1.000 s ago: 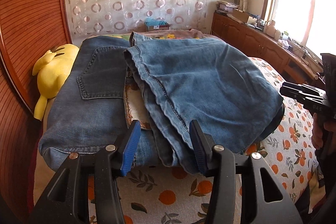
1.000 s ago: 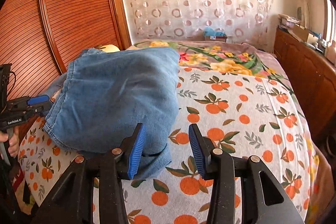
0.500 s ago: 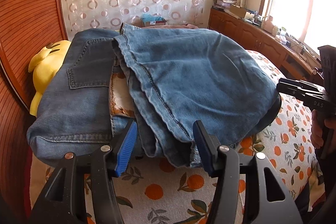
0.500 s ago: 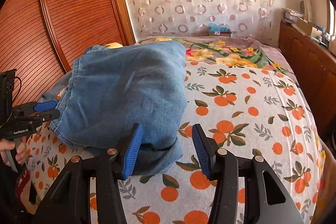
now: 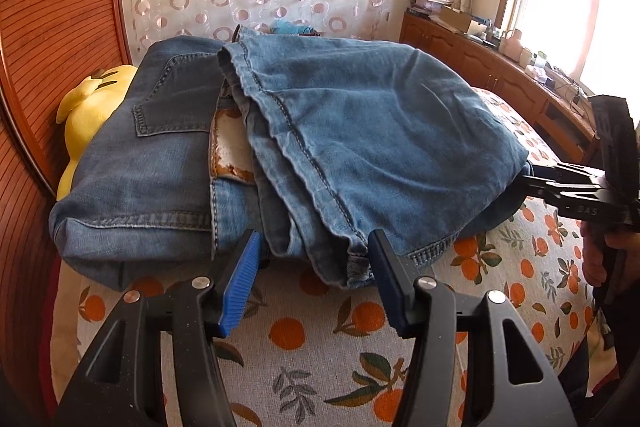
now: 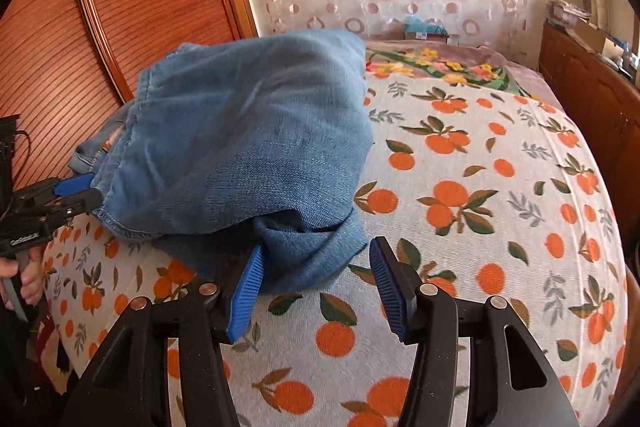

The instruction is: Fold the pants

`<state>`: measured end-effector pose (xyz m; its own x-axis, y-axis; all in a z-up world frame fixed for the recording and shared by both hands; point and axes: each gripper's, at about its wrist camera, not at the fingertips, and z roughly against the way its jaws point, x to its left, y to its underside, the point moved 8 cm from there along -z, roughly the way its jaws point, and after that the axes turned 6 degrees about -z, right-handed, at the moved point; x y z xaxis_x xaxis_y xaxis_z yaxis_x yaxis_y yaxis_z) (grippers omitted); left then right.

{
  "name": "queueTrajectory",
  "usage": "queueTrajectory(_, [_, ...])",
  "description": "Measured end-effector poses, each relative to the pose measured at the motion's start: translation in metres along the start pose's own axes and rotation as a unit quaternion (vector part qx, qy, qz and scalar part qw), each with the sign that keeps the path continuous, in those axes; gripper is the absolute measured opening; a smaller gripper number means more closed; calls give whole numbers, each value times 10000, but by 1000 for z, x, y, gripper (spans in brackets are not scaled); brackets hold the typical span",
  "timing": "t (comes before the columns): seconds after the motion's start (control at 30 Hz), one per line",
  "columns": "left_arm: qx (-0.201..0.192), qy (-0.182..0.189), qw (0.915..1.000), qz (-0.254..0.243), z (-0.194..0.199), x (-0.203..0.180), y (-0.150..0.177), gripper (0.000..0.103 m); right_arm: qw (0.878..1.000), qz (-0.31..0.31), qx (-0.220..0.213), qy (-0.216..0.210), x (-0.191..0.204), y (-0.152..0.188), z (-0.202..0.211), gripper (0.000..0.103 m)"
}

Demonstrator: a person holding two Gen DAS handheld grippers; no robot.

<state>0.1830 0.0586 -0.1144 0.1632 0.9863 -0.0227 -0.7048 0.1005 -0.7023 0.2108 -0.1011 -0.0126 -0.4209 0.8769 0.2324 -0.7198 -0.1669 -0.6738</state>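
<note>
Blue denim pants (image 5: 352, 147) lie folded in a loose pile on the bed, back pocket and waist at the left, leg ends draped on top. My left gripper (image 5: 312, 259) is open, its blue fingers astride the pile's near hem edge. My right gripper (image 6: 316, 267) is open, its left finger against the folded corner of the pants (image 6: 248, 147). The right gripper also shows in the left wrist view (image 5: 536, 183) at the pile's right edge. The left gripper shows in the right wrist view (image 6: 84, 193) at the pile's left edge.
The bed has an orange-print sheet (image 6: 480, 187). A yellow plush toy (image 5: 92, 107) lies behind the pants by the wooden headboard (image 5: 60, 27). A wooden cabinet (image 5: 500, 75) with clutter runs under the window. A floral blanket (image 6: 440, 63) lies at the far end.
Both grippers have moved in closer to the pants, one at each edge of the pile. The top denim layer has shifted and bunched slightly.
</note>
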Motion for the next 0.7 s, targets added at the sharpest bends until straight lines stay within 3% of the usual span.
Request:
queueTrajectory(0.3, [25,9,10000,53,2,3,4,57,9993,-338,128,-122,-4,-16,-26,54])
queueTrajectory(0.33, [24,13,10000,54,2,2,4,57,9993,-323,91,-152,-3,-17,-26,39])
queueTrajectory(0.4, [6,7,10000,57,4,2,4,57,9991,-332,76,-251,-1,-16,-24,23])
queueTrajectory(0.43, [-5,-1,10000,66,5,2,4,57,9990,-339,11,-300,-1,-16,-19,20])
queueTrajectory(0.53, [-64,20,9999,107,11,-1,1,57,9975,-412,-276,-510,-1,-21,4,16])
queueTrajectory(0.7, [-278,69,9996,35,28,-14,-7,57,9970,-303,-617,-353,-12,-17,49,15])
